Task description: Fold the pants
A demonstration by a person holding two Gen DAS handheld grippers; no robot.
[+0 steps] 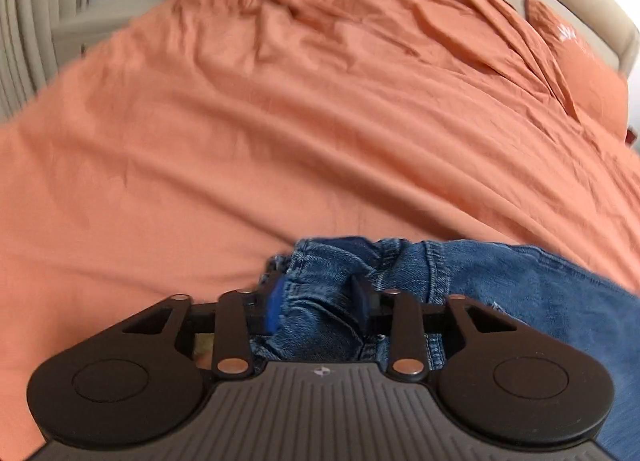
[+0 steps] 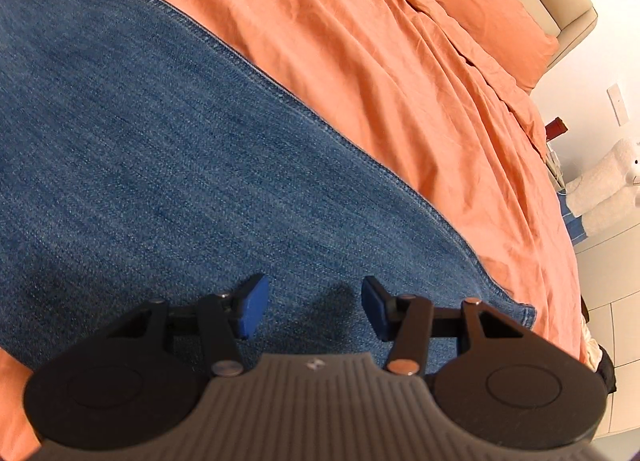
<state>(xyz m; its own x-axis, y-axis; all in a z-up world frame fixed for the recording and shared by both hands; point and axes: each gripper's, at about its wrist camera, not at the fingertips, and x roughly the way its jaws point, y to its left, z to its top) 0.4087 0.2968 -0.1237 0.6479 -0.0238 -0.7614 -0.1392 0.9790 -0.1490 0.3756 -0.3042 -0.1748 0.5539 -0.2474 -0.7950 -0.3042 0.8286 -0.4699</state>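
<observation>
The left gripper (image 1: 316, 303) has its blue pads pressed into a bunched, thick end of the pants (image 1: 500, 293), where the denim is puckered and gathered with a stitched hem or band running beside it; it looks clamped on that wad of cloth. The right gripper (image 2: 314, 309) stands with its jaws apart over a flat stretch of the same pants (image 2: 160, 141), nothing pinched between its pads, with the leg's side seam running diagonally beyond it and a hemmed corner just to its right. The pants lie spread on the orange bedsheet (image 1: 280, 121) of a bed, with a matching pillow (image 2: 480, 13) well apart near the headboard. Being denim, the garment should be fairly heavy and limp: it will drape and sag from any single hold, yet it has enough body to keep a crease and enough texture not to slip. The doubled, stitched parts, such as the band, hems and side seams, seem the surest places to take hold, one at each end so the cloth hangs evenly.
</observation>
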